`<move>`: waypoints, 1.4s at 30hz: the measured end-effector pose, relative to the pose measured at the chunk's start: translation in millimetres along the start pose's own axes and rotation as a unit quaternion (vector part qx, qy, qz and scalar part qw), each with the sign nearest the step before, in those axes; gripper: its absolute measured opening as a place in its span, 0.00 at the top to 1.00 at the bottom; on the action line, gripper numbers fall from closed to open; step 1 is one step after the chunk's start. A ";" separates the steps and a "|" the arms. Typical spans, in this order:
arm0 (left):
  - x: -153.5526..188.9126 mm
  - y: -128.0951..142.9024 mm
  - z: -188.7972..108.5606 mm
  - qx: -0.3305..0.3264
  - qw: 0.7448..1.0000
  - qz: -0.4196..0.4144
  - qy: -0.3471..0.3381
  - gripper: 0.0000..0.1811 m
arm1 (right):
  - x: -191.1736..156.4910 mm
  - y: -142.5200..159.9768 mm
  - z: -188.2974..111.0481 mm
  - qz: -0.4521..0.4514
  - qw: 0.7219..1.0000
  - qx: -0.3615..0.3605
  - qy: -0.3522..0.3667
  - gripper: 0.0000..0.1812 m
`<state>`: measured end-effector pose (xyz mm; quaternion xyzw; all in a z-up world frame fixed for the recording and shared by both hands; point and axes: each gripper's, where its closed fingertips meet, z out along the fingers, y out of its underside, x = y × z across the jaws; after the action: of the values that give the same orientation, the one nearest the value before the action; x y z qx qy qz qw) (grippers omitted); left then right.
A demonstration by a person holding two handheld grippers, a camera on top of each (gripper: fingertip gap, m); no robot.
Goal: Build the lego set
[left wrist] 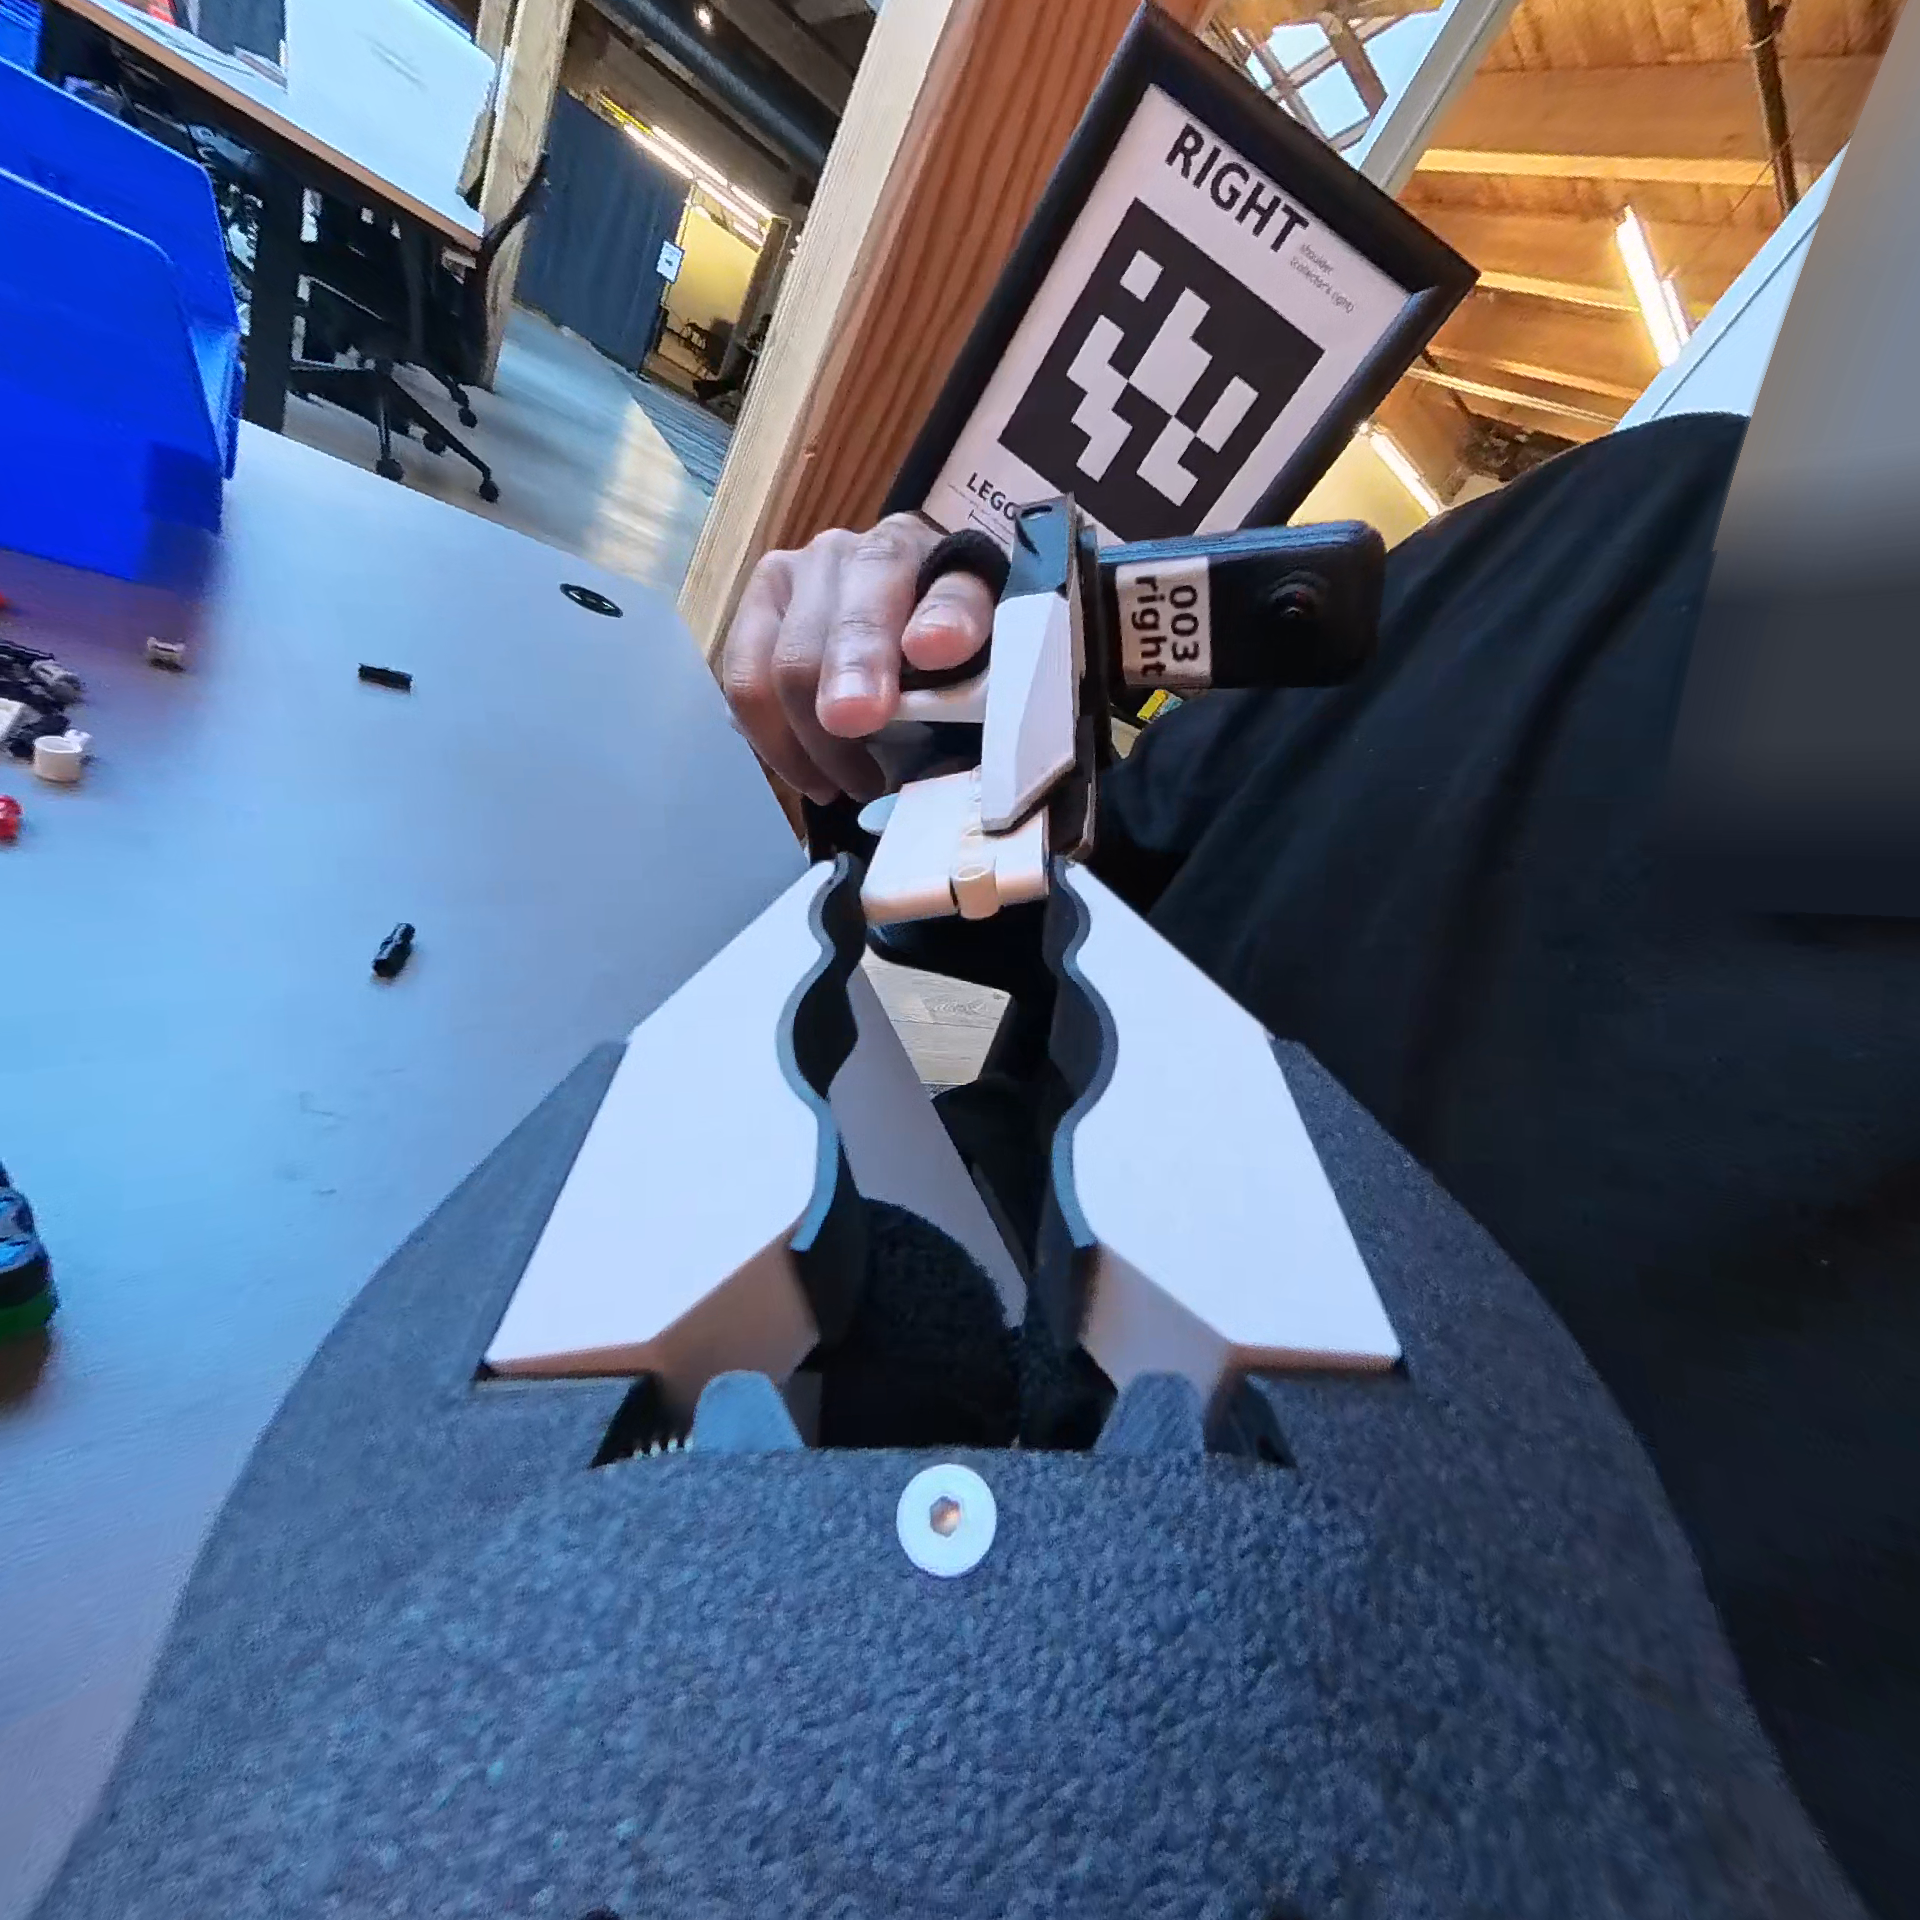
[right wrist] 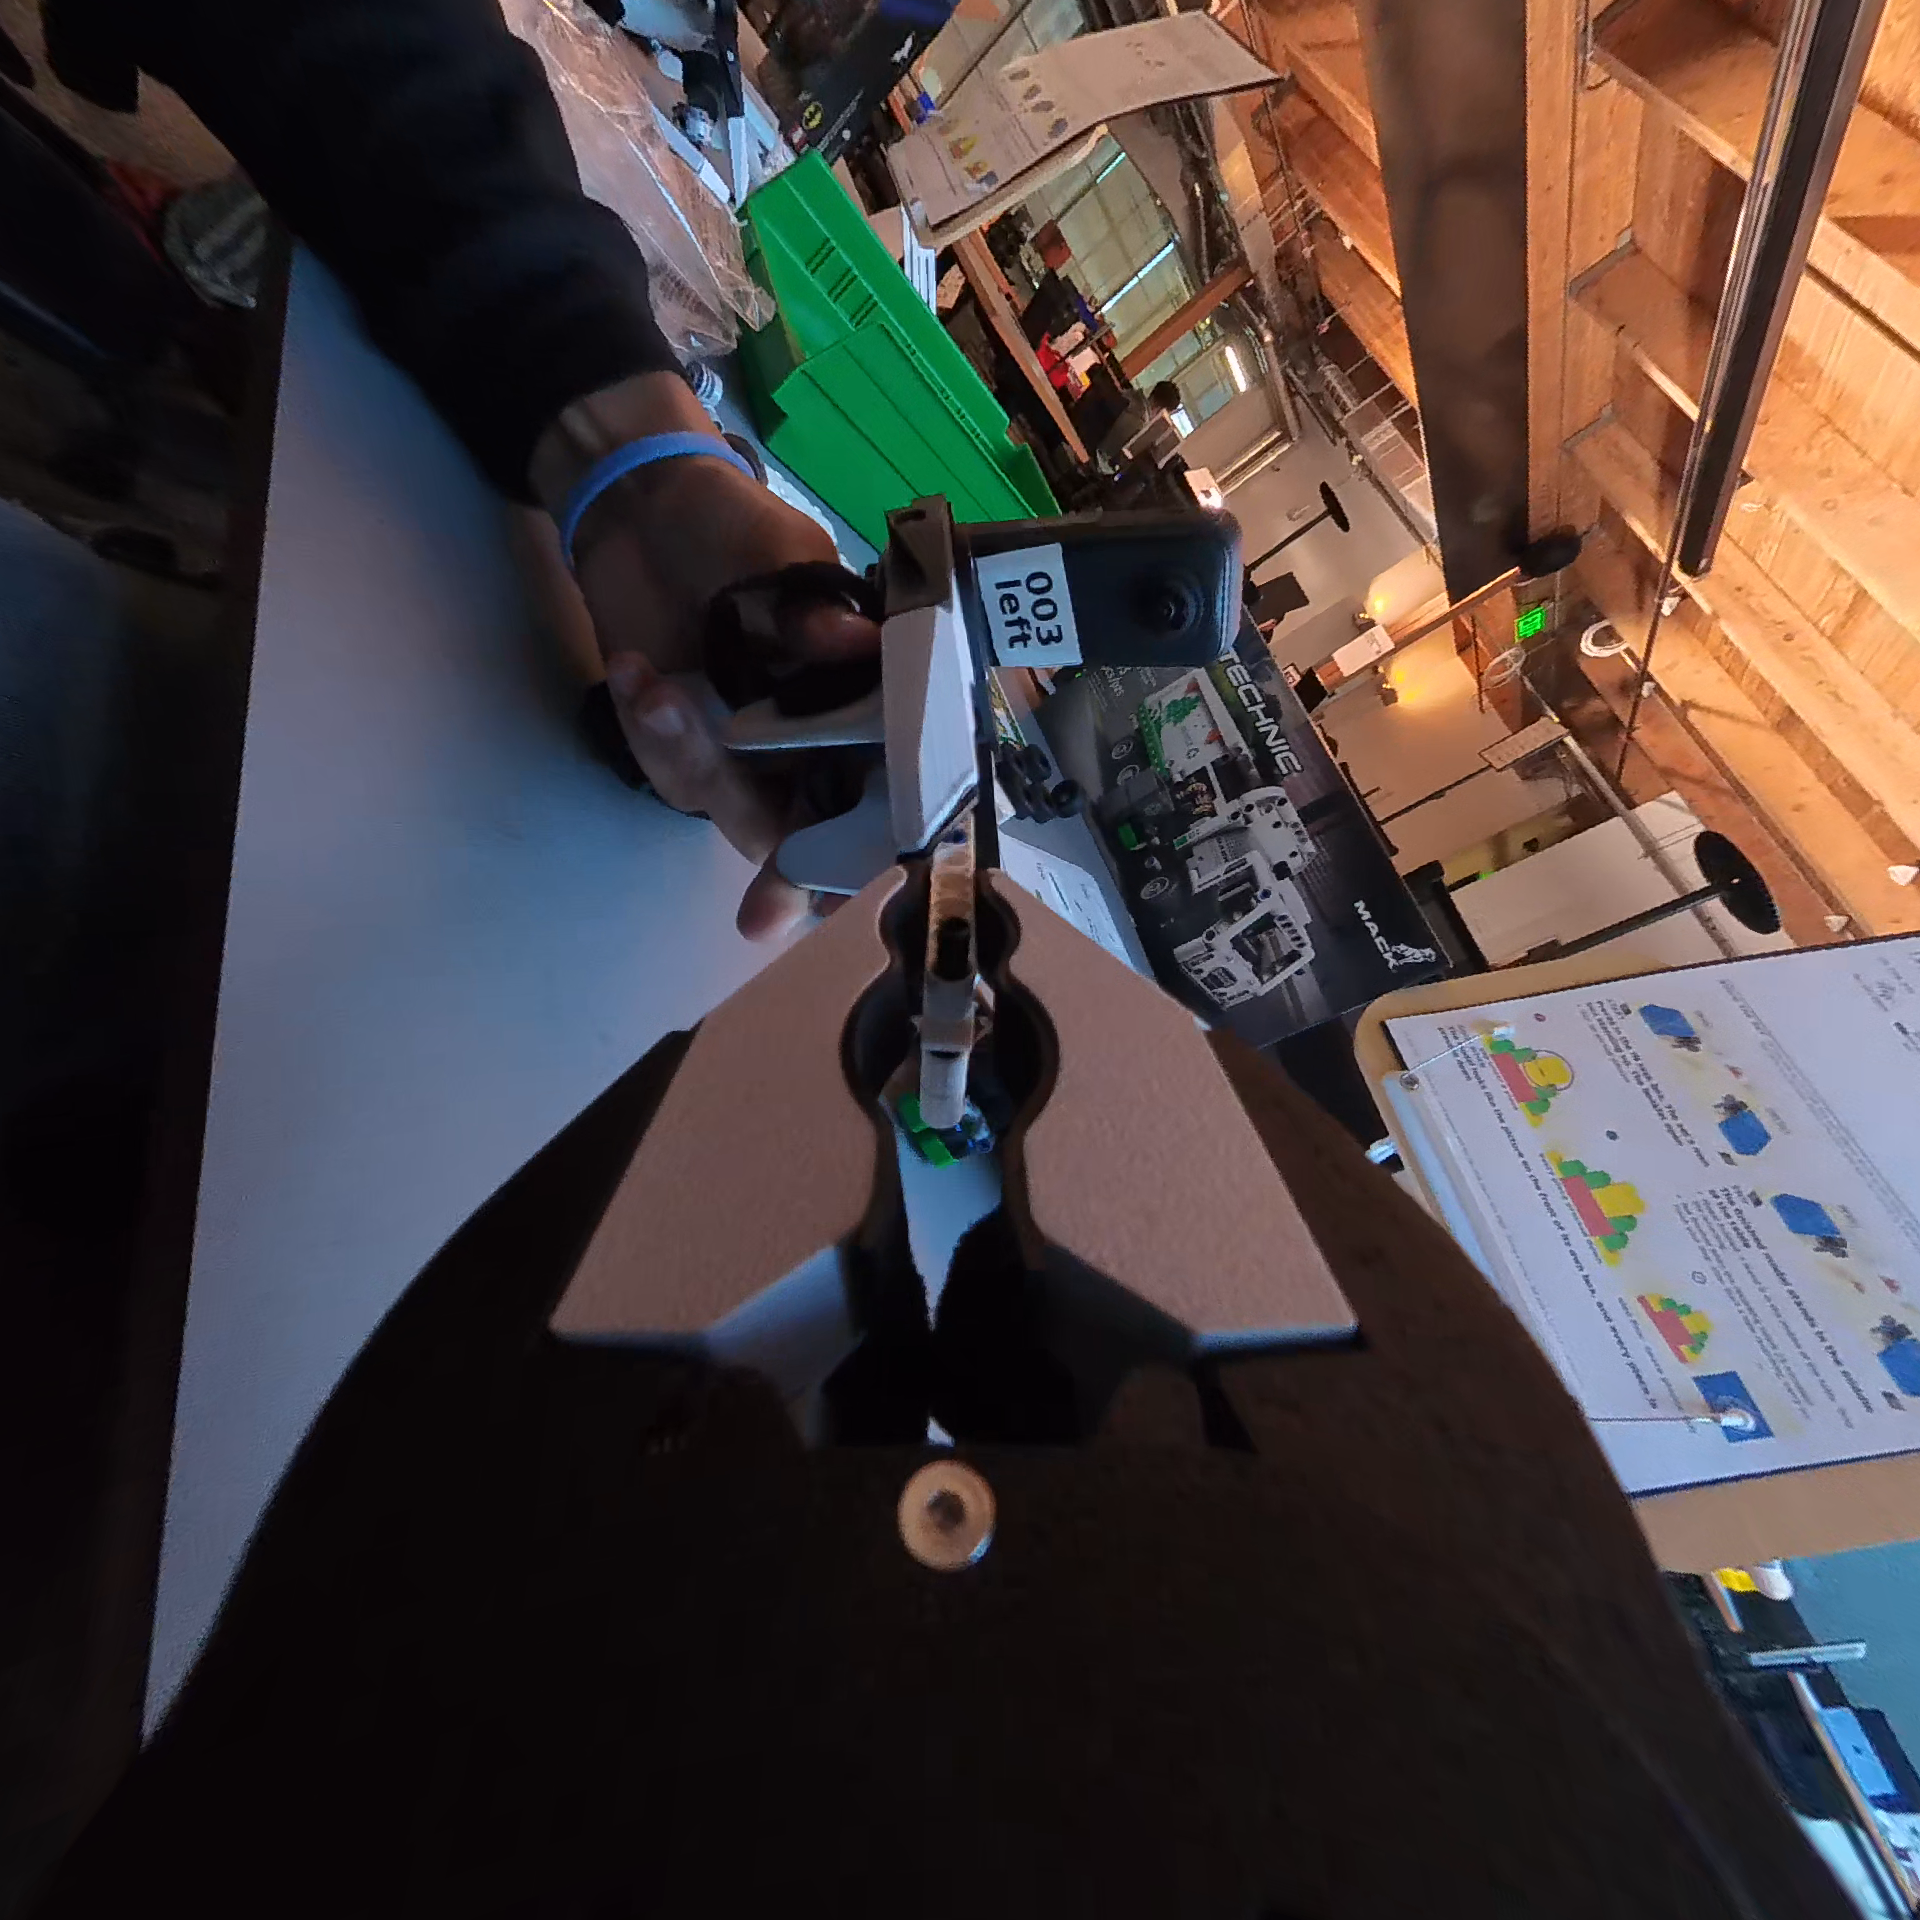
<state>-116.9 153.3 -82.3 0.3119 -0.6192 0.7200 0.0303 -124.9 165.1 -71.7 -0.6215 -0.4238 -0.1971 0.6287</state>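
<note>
Fingers [left wrist: 821, 1049] of the left gripper [left wrist: 951, 904] pinch the edge of a pale flat piece [left wrist: 951, 868] at their tips. Right gripper [right wrist: 945, 914] fingers close on the same piece [right wrist: 945, 1029], seen edge-on, both raised above the white surface [left wrist: 312, 935]. I judge it light, stiff and slippery; hold its flat faces. Loose parts [left wrist: 393, 948] lie farther off. How the piece joins is hidden.

Timber posts [left wrist: 831, 312] and exposed wood ceiling joists [right wrist: 1714, 312], warm strip lighting [left wrist: 1647, 281]. Pale grey floor [left wrist: 582, 436]. Black office chair [left wrist: 416, 312] under a white table [left wrist: 343, 94]. Daylit windows [right wrist: 1122, 239] far back.
</note>
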 end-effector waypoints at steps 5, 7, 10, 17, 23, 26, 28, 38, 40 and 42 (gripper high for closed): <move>1.0 5.0 2.0 -0.016 1.000 -0.003 0.006 0.82 | -4.6 1.8 2.0 0.004 1.000 -0.004 -0.011 0.96; 1.5 7.9 4.3 -0.026 1.000 0.000 0.004 0.82 | -7.8 3.6 4.0 -0.006 1.000 -0.011 -0.012 0.96; 0.4 8.0 4.9 -0.026 1.000 -0.003 0.002 0.82 | -7.4 4.3 4.4 -0.012 1.000 -0.013 -0.006 0.96; 5.7 12.6 6.4 -0.039 0.998 -0.027 0.029 0.82 | -11.5 0.8 5.6 -0.028 1.000 -0.001 -0.007 0.96; 18.0 20.6 11.7 -0.063 0.995 -0.034 0.064 0.82 | -21.8 -9.9 3.1 -0.043 0.998 0.036 -0.029 0.95; 19.5 22.1 13.2 -0.067 0.994 -0.042 0.072 0.82 | -23.6 -11.2 2.6 -0.029 0.998 0.047 -0.039 0.96; 18.5 22.0 12.7 -0.068 0.994 -0.041 0.069 0.82 | -24.4 -11.2 3.6 -0.033 0.998 0.048 -0.036 0.96; -71.4 12.4 -5.4 -0.135 0.945 0.173 -0.243 0.82 | 41.4 136.2 -29.0 -0.015 0.979 -0.186 0.080 0.96; -97.9 27.9 -4.4 -0.235 0.897 0.216 -0.305 0.83 | 45.1 157.1 -34.5 -0.007 0.972 -0.211 0.103 0.96; -117.5 31.9 -0.1 -0.285 0.865 0.240 -0.335 0.83 | 42.1 165.0 -35.2 0.000 0.971 -0.212 0.112 0.96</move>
<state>-36.2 186.4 -167.3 0.3540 -0.8263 0.3490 -0.2649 36.8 168.1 -135.8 -0.7143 -0.2996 -0.3509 0.5262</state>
